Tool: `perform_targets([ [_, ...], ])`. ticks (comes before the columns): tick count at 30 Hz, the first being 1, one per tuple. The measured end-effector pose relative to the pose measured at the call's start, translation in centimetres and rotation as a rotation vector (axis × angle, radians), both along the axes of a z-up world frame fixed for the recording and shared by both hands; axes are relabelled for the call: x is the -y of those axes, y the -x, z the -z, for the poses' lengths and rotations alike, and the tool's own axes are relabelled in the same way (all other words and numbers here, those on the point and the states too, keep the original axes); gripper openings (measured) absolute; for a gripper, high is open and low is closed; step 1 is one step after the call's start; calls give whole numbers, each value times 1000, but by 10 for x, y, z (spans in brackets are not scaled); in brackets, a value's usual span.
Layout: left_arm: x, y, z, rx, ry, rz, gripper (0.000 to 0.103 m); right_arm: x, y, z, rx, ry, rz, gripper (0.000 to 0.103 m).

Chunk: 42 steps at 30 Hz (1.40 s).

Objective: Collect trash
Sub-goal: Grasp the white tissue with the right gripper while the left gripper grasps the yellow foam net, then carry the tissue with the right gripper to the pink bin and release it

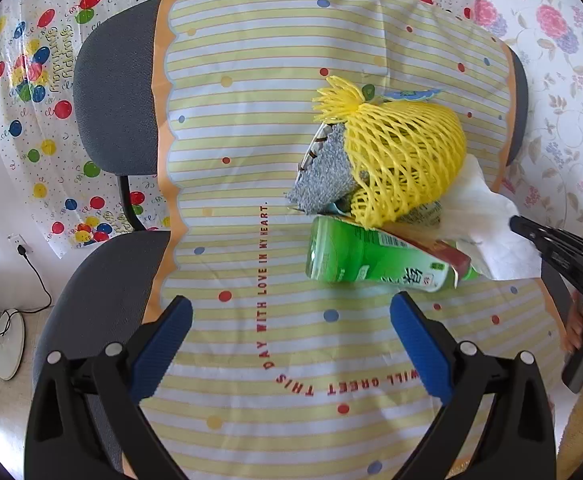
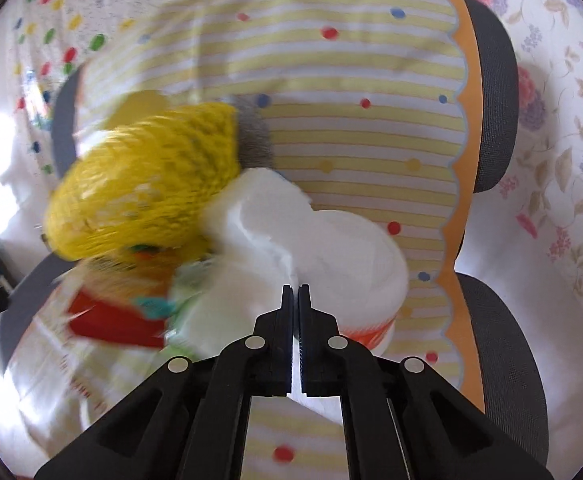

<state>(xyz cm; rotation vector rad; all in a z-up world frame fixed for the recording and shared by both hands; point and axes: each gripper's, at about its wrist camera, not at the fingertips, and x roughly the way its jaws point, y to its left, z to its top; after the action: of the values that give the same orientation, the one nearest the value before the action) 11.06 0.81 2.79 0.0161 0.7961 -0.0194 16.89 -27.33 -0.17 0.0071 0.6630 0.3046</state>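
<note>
Yellow foam fruit net (image 1: 403,160) heaped atop grey cloth scrap (image 1: 325,176), green bottle (image 1: 371,256) lying sideways, crumpled white tissue (image 1: 487,216) beside, all touching

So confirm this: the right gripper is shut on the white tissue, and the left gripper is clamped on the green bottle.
Not quite. The left gripper is open and holds nothing; the left wrist view shows the green bottle lying beyond its fingertips. The right gripper is indeed shut on the white tissue.

Glossy plastic green bottle (image 1: 355,256), soft white paper tissue (image 1: 487,216), stretchy yellow foam netting (image 1: 403,152), fuzzy grey cloth (image 1: 325,176), all on a smooth striped plastic-looking sheet (image 1: 251,120).
</note>
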Motion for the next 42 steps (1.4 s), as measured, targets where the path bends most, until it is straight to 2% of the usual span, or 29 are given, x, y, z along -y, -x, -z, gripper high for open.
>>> perform_targets([
  [2, -1, 5, -1, 5, -2, 3, 96, 3, 26, -10, 16, -21, -5, 1],
  [6, -1, 15, -4, 18, 4, 17, 96, 18, 91, -31, 82, 27, 104, 1],
  [9, 3, 18, -8, 37, 14, 36, 96, 31, 118, -28, 84, 61, 182, 1],
  [11, 11, 17, -12, 43, 22, 52, 88, 41, 127, -20, 58, 52, 227, 1],
  [14, 29, 10, -19, 58, 20, 99, 85, 54, 136, -5, 28, -16, 258, 2],
  [19, 80, -7, -34, 161, -97, 205, 85, 52, 132, 13, -7, -73, 246, 2],
  [22, 102, -29, -34, 177, -140, 239, 85, 51, 127, 17, -12, -77, 232, 2],
  [24, 111, -46, -28, 169, -173, 245, 85, 52, 123, 18, -15, -85, 227, 2],
  [27, 122, -79, -8, 87, -234, 253, 85, 55, 120, 24, -25, -93, 214, 2],
  [30, 122, -93, 6, 29, -257, 272, 85, 55, 120, 27, -33, -97, 202, 2],
  [31, 122, -95, 9, 21, -270, 280, 83, 56, 120, 28, -33, -99, 199, 2],
  [33, 119, -97, 12, 14, -281, 272, 67, 57, 120, 28, -30, -107, 198, 2],
  [35, 111, -101, 9, 12, -249, 255, 47, 57, 121, 27, -27, -113, 197, 2],
  [36, 105, -101, 5, 27, -231, 244, 41, 57, 122, 26, -23, -116, 197, 2],
  [38, 96, -100, -5, 58, -211, 230, 8, 57, 125, 22, -11, -117, 198, 2],
  [39, 93, -98, -10, 74, -198, 222, 8, 56, 127, 19, -6, -118, 199, 2],
  [42, 75, -72, -50, 197, -95, 202, 8, 56, 134, 10, 16, -119, 207, 2],
])
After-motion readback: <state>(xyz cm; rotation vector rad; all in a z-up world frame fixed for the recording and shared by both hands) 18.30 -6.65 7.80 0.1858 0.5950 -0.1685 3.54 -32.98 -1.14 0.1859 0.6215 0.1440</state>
